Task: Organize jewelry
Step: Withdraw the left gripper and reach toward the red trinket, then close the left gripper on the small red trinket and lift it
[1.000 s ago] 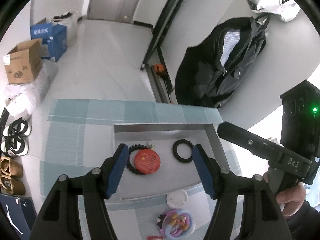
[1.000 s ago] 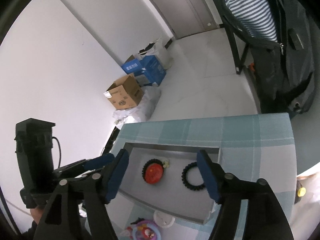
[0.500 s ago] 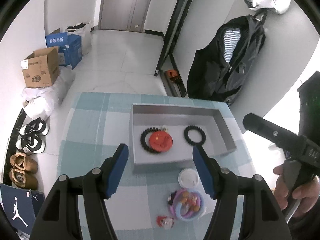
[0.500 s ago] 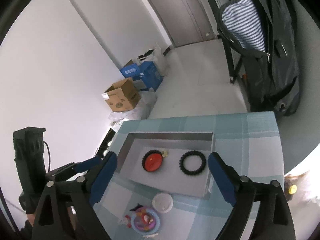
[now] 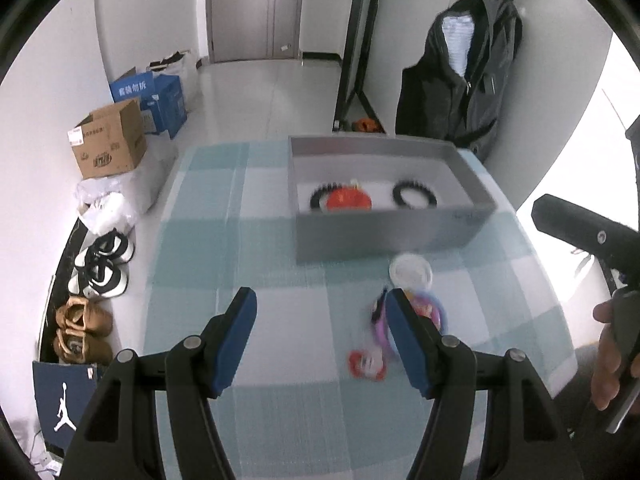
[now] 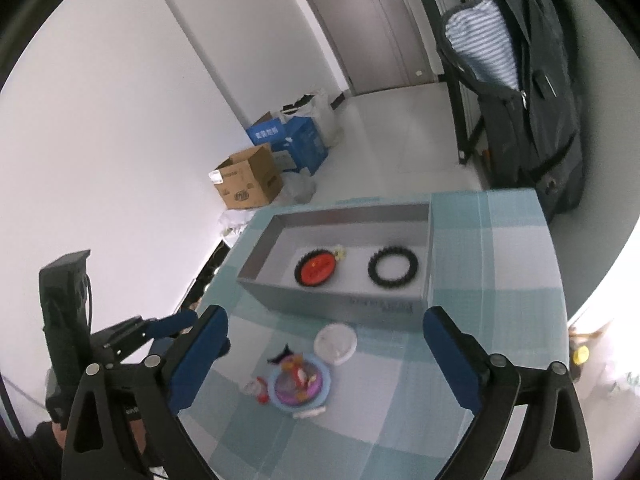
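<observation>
We are looking down on a table with a teal-and-white checked tablecloth (image 6: 480,320), both claws hanging above it and holding nothing.

Left gripper (image 5: 320,312): jaws are standing partly apart, only cloth between them, in the lower centre of the left wrist view. Right gripper (image 6: 324,344): jaws are opening wide at this moment, nothing gripped, framing the loose pile in the lower middle of the right wrist view.

Grey tray (image 6: 340,304) is sitting in mid-frame. Inside it we are seeing a black beaded bracelet (image 6: 393,267) toward the right, and to its left a second black beaded bracelet (image 6: 298,276) ringing a red round badge (image 6: 316,271); these look already sorted.

Still outside the tray, just in front of its near wall: a small white round lid (image 6: 335,343), a pale blue-and-purple bangle (image 6: 300,384) with small colourful trinkets heaped in it, and a little red-and-white charm (image 6: 260,388) touching its left edge. In the left wrist view this pile is blurring beside the right-hand finger.

Handling, as we are judging it — the bangle looks light, stiff and smooth plastic, likely to skate on the cloth; we are favouring a pinch across one side of its rim. The trinkets inside look loose and may spill if it tips. The charm looks tiny and flat, needing fingertips low to the cloth.
</observation>
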`<state>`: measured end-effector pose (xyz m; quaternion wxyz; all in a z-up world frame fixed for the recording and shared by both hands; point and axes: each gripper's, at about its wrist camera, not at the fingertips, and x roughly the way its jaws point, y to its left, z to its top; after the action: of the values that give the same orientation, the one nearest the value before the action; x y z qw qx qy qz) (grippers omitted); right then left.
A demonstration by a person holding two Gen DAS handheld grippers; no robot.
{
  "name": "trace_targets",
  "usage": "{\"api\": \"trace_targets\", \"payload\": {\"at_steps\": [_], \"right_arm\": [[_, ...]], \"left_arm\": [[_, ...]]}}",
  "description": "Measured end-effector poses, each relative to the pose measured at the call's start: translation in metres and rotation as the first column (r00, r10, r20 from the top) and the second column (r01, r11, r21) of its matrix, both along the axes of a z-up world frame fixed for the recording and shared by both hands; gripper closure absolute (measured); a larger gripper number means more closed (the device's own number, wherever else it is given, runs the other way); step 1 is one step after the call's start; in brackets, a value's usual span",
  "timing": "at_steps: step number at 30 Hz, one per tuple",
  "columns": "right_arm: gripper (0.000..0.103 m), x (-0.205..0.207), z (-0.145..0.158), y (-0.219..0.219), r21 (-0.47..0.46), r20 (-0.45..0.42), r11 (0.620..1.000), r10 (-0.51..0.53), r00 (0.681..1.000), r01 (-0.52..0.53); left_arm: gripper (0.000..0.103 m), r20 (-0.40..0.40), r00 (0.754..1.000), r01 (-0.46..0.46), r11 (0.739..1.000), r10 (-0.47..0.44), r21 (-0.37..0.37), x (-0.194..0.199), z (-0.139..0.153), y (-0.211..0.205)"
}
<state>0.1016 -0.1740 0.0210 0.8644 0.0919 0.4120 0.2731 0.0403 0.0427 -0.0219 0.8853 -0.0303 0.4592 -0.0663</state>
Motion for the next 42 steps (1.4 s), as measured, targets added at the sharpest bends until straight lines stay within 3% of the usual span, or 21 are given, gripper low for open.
{"api": "trace_targets", "payload": {"at_steps": [15, 24, 32, 33, 36, 38, 40, 42], "right_arm": [[0.002, -0.039, -0.016, 0.002, 0.003, -0.037, 0.998, -0.057, 0.998, 0.058], [0.002, -0.049, -0.034, 0.003, -0.043, -0.092, 0.995, -0.093, 0.991, 0.089], [0.002, -0.052, -0.036, -0.002, -0.046, -0.103, 0.994, -0.106, 0.989, 0.102], [0.002, -0.051, -0.036, -0.003, -0.046, -0.101, 0.993, -0.110, 0.989, 0.106], [0.002, -0.050, -0.035, -0.005, -0.041, -0.104, 0.993, -0.117, 0.988, 0.113], [0.002, -0.050, -0.035, -0.006, -0.037, -0.105, 0.993, -0.118, 0.988, 0.114], [0.002, -0.049, -0.035, -0.006, -0.036, -0.104, 0.993, -0.117, 0.988, 0.114], [0.002, -0.049, -0.035, -0.005, -0.037, -0.106, 0.993, -0.115, 0.988, 0.112]], "left_arm": [[0.040, -0.107, 0.991, 0.079, 0.996, -0.074, 0.043, -0.030, -0.034, -0.009], [0.040, -0.121, 0.986, 0.116, 0.993, -0.115, 0.003, -0.023, -0.036, -0.017], [0.041, -0.104, 0.987, 0.111, 0.989, -0.121, -0.095, -0.012, -0.034, -0.011], [0.043, -0.101, 0.987, 0.111, 0.989, -0.122, -0.101, -0.011, -0.034, -0.012], [0.067, -0.108, 0.984, 0.127, 0.986, -0.139, -0.107, -0.009, -0.036, -0.014], [0.068, -0.103, 0.984, 0.135, 0.985, -0.146, -0.109, -0.008, -0.037, -0.015], [0.086, -0.106, 0.981, 0.148, 0.982, -0.161, -0.121, -0.008, -0.037, -0.017], [0.089, -0.103, 0.980, 0.157, 0.980, -0.170, -0.120, -0.008, -0.037, -0.018]]}}
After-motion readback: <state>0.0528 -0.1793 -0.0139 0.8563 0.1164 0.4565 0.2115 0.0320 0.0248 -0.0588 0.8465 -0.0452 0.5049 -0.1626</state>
